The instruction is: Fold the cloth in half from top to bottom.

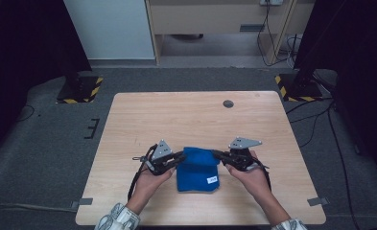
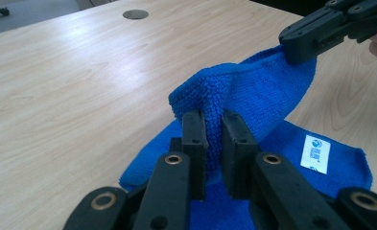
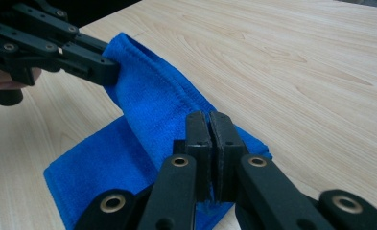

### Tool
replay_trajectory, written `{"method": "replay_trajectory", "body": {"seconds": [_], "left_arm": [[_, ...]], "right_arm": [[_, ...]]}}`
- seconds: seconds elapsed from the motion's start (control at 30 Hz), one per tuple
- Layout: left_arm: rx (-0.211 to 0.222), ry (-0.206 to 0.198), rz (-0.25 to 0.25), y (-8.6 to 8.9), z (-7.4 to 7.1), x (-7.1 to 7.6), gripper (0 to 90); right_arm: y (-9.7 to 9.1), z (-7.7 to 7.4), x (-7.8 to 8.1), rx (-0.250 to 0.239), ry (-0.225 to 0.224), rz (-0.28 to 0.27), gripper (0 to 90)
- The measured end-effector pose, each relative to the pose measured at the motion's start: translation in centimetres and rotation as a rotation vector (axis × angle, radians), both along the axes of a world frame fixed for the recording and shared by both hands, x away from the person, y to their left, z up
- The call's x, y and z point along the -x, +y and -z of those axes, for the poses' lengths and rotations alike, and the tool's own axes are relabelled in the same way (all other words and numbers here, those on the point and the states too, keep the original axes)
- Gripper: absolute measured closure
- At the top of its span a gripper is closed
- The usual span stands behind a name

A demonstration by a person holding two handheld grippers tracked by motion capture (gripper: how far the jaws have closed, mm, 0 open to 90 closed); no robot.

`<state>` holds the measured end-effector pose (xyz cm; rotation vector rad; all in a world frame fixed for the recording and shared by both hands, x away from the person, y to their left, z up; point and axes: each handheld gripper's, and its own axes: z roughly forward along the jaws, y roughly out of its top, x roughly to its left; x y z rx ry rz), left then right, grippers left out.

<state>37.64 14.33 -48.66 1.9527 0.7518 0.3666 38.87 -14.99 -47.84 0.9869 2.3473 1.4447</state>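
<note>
A pale wood-grain counter (image 1: 186,120) stands on grey carpet, with a round dark grommet (image 1: 228,103) at 12 o'clock. Near the 6 o'clock edge lies a folded blue cloth (image 1: 197,172), plush microfibre with a small white label (image 1: 212,179). The left tool (image 1: 180,157) grips its far left corner at 9 o'clock and the right tool (image 1: 217,154) its far right corner at 3 o'clock.

In the left gripper view, the matte black jaws pinch a looped, nubby fold of cloth (image 2: 253,96), a narrow gap between the pads stuffed with fabric. The other tool (image 2: 299,45) bites the hem at 1 o'clock.

In the right gripper view, the jaws are pressed nearly together on a thin edge of cloth (image 3: 152,105), which rises in a soft ridge to the other tool (image 3: 107,69) at 10 o'clock.
</note>
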Motion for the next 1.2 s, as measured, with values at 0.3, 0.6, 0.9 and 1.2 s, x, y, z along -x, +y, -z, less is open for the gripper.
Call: {"method": "replay_trajectory", "body": {"seconds": [0.3, 0.6, 0.9, 1.2], "left_arm": [[-0.011, 0.002, 0.001, 0.4, 0.9, 1.3, 79.3], [-0.045, 0.043, 0.018, -0.1, 2.2, 2.4, 73.2], [-0.072, 0.051, -0.003, 0.1, 2.5, 3.2, 64.7], [-0.080, 0.046, -0.014, 0.8, 2.3, 4.2, 57.6]], "right_arm": [[0.2, 0.4, 1.2, -0.001, 0.003, -0.025, 87.8], [0.3, 1.0, 2.1, 0.023, 0.006, -0.050, 87.9], [0.4, 1.5, 2.9, 0.030, 0.014, -0.069, 87.8], [0.6, 2.2, 3.3, 0.042, 0.031, -0.086, 87.7]]}}
